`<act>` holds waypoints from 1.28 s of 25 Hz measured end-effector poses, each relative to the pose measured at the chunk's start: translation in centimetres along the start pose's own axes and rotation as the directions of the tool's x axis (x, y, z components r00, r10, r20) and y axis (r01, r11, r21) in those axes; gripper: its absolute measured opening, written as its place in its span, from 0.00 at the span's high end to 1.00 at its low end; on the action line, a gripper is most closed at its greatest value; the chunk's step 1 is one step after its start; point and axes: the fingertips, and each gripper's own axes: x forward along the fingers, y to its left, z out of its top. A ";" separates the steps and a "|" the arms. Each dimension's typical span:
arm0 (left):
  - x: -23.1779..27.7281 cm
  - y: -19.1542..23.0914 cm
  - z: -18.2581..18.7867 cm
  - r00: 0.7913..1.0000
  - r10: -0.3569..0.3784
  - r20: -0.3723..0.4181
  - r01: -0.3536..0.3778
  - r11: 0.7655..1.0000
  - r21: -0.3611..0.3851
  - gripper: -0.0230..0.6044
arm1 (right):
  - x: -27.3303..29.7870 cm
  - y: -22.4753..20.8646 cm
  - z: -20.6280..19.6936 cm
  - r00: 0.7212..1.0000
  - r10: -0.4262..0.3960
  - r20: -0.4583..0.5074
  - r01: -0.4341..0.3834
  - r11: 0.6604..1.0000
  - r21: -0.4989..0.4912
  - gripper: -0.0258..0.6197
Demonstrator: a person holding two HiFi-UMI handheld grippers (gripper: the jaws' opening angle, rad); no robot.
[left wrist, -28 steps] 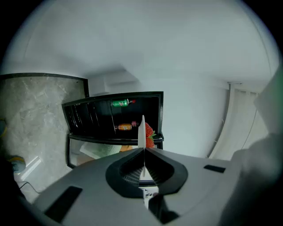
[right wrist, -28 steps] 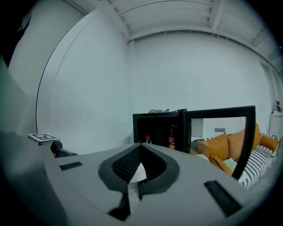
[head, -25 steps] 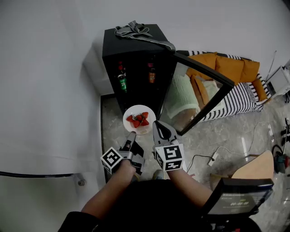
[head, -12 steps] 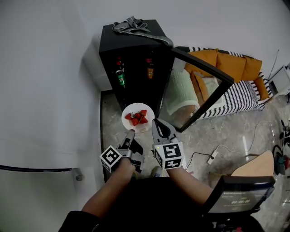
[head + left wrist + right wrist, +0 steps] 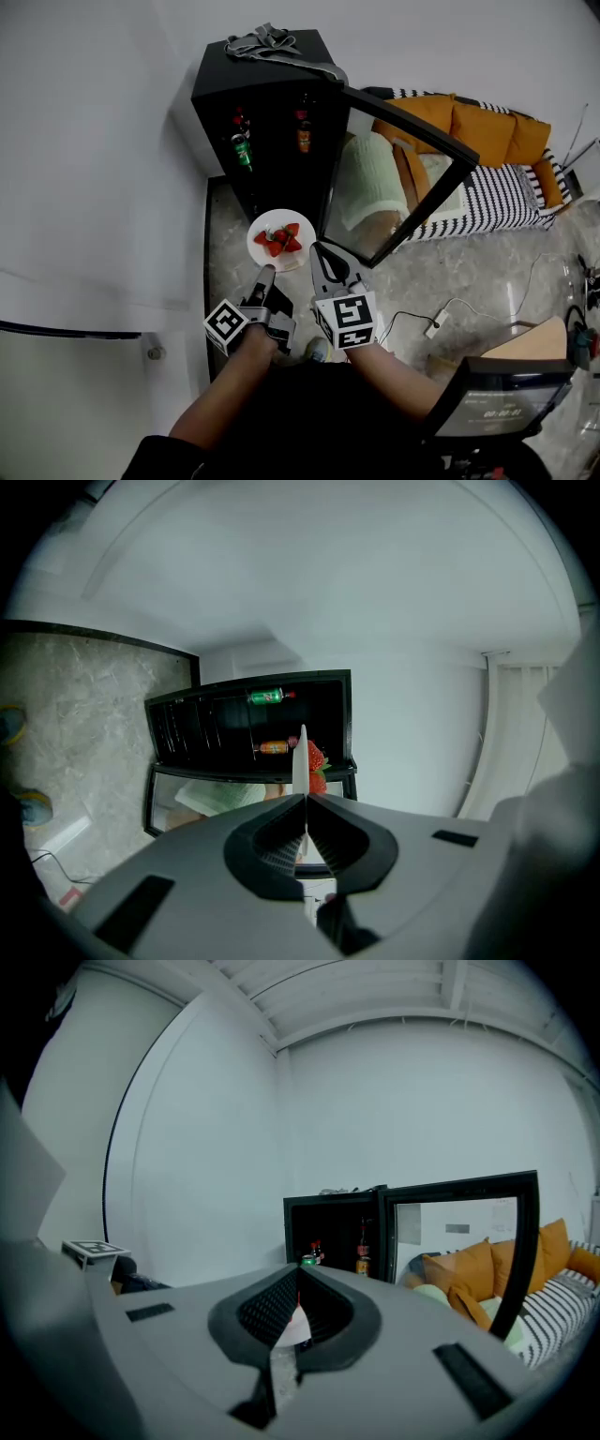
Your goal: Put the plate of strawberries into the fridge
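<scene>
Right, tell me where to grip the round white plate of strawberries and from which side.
Grip the thin near rim of the round white plate, coming from the person's side, as the left hand-held gripper does. The red strawberries sit heaped mid-plate, leaving that rim bare.

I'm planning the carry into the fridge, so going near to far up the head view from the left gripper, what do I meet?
left gripper → plate of strawberries → open fridge with bottles inside → grey cloth on the fridge's top
</scene>
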 end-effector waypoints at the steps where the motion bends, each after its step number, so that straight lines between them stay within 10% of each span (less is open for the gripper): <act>1: 0.2 0.1 -0.3 1.000 -0.002 0.006 0.002 1.000 0.000 0.95 | -0.1 -0.4 0.0 1.000 0.003 0.001 -0.003 1.000 -0.003 0.95; 32: -0.4 0.6 -0.6 0.999 -0.038 0.029 0.038 0.999 0.003 0.95 | -0.1 0.8 -0.6 0.999 0.051 0.004 -0.050 0.998 -0.031 0.95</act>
